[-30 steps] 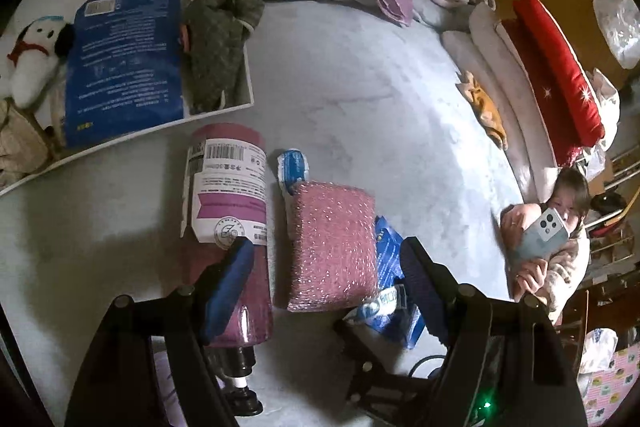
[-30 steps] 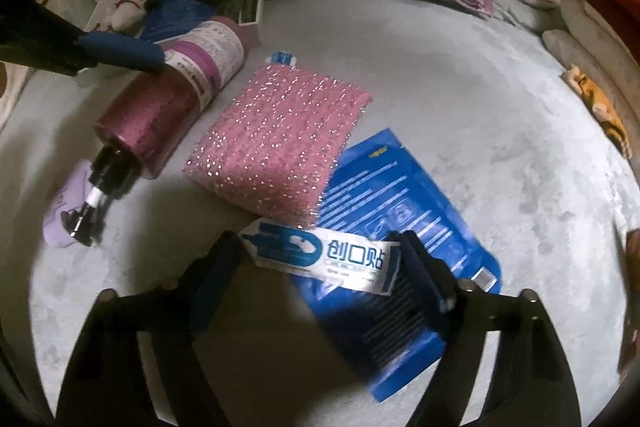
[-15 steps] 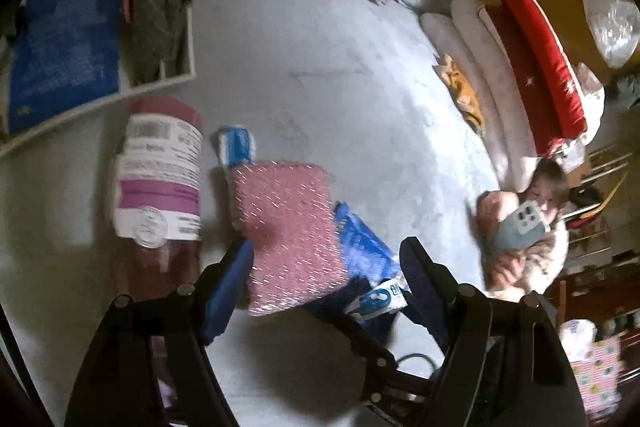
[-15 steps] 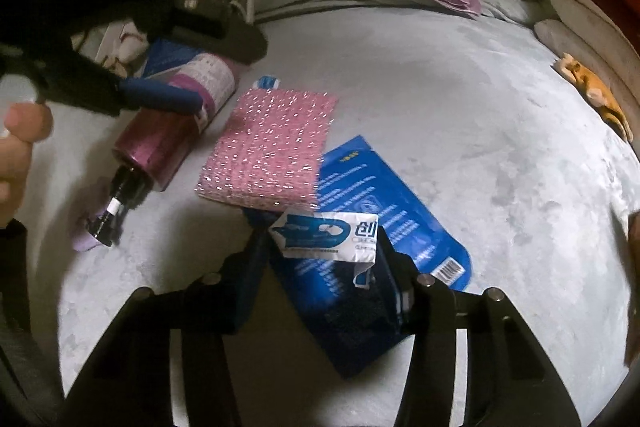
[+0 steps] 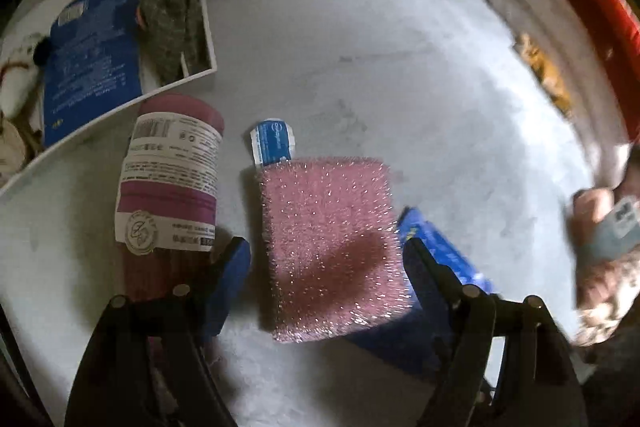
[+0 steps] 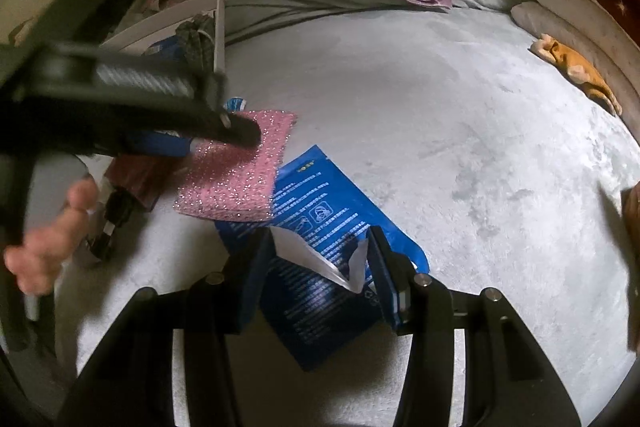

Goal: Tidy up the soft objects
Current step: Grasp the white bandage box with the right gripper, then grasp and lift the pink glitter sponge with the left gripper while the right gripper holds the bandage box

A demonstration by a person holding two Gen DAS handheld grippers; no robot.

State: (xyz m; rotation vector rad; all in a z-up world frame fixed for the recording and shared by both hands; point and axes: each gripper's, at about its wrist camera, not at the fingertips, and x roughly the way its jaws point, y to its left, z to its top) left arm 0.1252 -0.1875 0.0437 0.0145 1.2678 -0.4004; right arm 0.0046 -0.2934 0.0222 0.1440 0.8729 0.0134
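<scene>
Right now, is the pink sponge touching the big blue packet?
Touching. In the right wrist view the pink sponge lies partly over the blue packet's top edge, with no gap.

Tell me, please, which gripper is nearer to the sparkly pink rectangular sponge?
Left. The left gripper straddles the sparkly pink rectangular sponge, jaws opening. The right gripper sits off its corner, pinching a small white packet.

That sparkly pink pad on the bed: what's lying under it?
Under the sparkly pink pad, two things poke out: a small blue-and-white packet at its far edge and a big blue printed pouch at its near corner. How far either reaches underneath is hidden.
</scene>
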